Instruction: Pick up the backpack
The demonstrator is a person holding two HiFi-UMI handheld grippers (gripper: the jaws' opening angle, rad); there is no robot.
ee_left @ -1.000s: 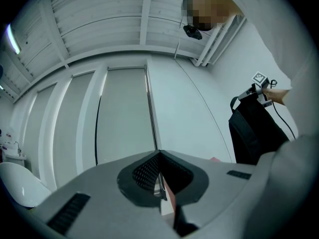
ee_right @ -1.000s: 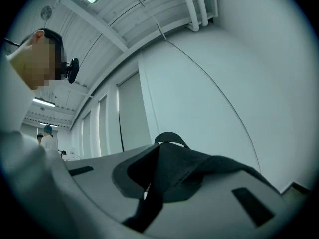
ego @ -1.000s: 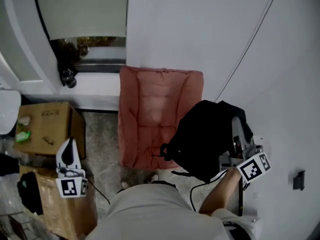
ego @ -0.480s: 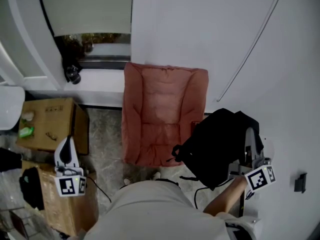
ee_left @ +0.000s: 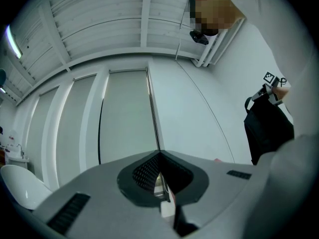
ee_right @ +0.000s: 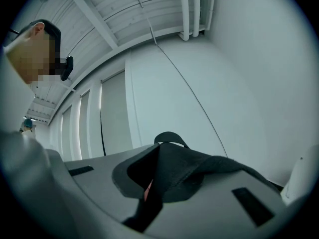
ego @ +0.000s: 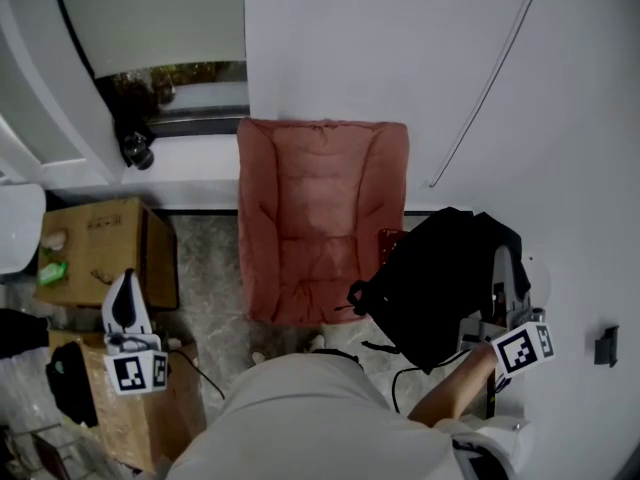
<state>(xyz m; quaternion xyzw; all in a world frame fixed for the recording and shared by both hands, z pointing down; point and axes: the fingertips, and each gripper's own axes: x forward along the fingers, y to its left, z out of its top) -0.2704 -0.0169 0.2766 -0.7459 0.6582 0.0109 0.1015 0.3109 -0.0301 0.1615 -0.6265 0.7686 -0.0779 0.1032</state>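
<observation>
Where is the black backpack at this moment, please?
In the head view, the backpack hangs at the lower right from the right hand-held gripper, just right of the pink cushion and close to the white wall.

The left hand-held gripper (ee_left: 160, 176) has its jaws pressed together with nothing between them, and it aims slightly upward at a white wall (ee_left: 194, 98). A thin cable (ee_left: 209, 116) crosses the wall diagonally. Left of it hangs a pale roller blind (ee_left: 124, 113). At the far right, a black backpack (ee_left: 266, 128) dangles from the right hand-held gripper (ee_left: 266, 91).
</observation>
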